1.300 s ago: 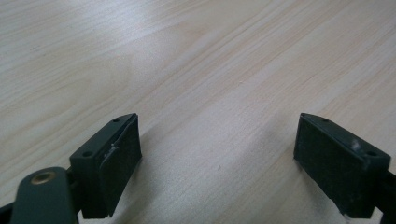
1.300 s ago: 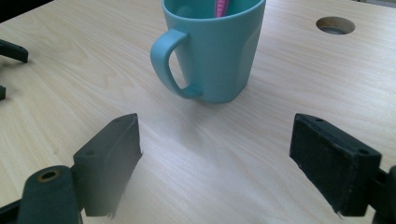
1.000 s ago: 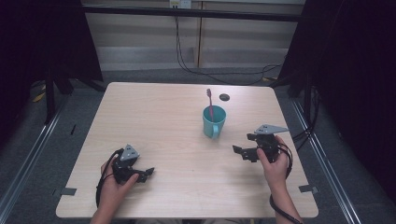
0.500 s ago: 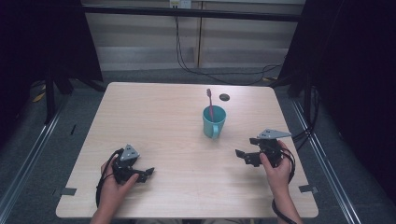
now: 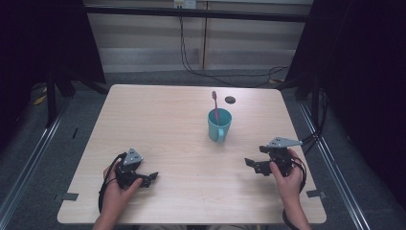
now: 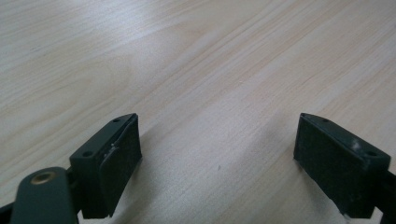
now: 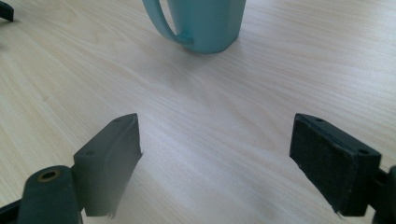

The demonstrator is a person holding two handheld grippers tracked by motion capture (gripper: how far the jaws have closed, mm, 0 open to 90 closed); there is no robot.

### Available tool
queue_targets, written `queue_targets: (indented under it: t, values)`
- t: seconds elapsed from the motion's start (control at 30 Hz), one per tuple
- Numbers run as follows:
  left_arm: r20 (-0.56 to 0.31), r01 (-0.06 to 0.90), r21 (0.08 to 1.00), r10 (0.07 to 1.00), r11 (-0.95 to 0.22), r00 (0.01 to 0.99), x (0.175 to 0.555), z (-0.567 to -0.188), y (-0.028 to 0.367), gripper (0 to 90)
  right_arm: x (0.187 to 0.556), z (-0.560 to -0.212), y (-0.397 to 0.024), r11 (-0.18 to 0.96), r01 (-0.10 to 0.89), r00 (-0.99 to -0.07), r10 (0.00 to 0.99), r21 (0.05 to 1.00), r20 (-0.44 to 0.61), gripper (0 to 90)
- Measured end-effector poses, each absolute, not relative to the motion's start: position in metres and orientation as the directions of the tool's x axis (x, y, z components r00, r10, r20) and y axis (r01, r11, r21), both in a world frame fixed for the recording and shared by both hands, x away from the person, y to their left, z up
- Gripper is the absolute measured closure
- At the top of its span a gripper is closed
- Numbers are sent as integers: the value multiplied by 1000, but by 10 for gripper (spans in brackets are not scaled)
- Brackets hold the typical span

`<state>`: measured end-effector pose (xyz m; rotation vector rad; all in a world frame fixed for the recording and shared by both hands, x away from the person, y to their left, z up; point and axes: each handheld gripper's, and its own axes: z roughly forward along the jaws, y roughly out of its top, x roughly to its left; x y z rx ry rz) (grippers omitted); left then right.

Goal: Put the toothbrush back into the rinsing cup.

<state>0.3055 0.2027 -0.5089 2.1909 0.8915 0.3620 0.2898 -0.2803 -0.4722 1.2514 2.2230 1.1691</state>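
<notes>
Now both grippers sit low over the wooden table [image 5: 163, 120], jaws spread wide and empty: left gripper [image 5: 147, 178] near the front-left corner, right gripper [image 5: 253, 165] front-right. Between them, farther back, a teal mug [image 5: 219, 125] holds what looks like a pink toothbrush [image 5: 215, 103].

1 teal mug [image 5: 219, 125] | 1 pink toothbrush [image 5: 215, 106] in it | 1 small dark disc [image 5: 230, 99] | 2 grippers: left gripper [image 5: 151, 176], right gripper [image 5: 249, 163] | 1 wooden table [image 5: 167, 124]
</notes>
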Motion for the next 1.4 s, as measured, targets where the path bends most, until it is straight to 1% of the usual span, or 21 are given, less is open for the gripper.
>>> queue_targets:
  t: [0.17, 0.53, 0.83, 0.97, 1.4]
  values:
    - [-13, 488, 721, 694, -492, 720, 305, -509, 203, 144, 287, -474, -282, 291, 552, -560, 824, 781, 88, 163]
    - [-13, 487, 721, 694, -493, 720, 306, -509, 203, 144, 277, -485, -291, 279, 574, -548, 829, 770, 108, 163]
    - [-13, 487, 721, 694, -492, 720, 305, -509, 203, 144, 271, -494, -297, 279, 588, -532, 841, 760, 103, 165]
    - [-14, 488, 721, 694, -492, 720, 305, -509, 203, 145, 269, -497, -299, 305, 590, -536, 841, 747, 80, 165]
    - [-13, 488, 721, 694, -492, 720, 305, -509, 203, 144, 262, -505, -303, 341, 604, -536, 843, 720, 50, 165]
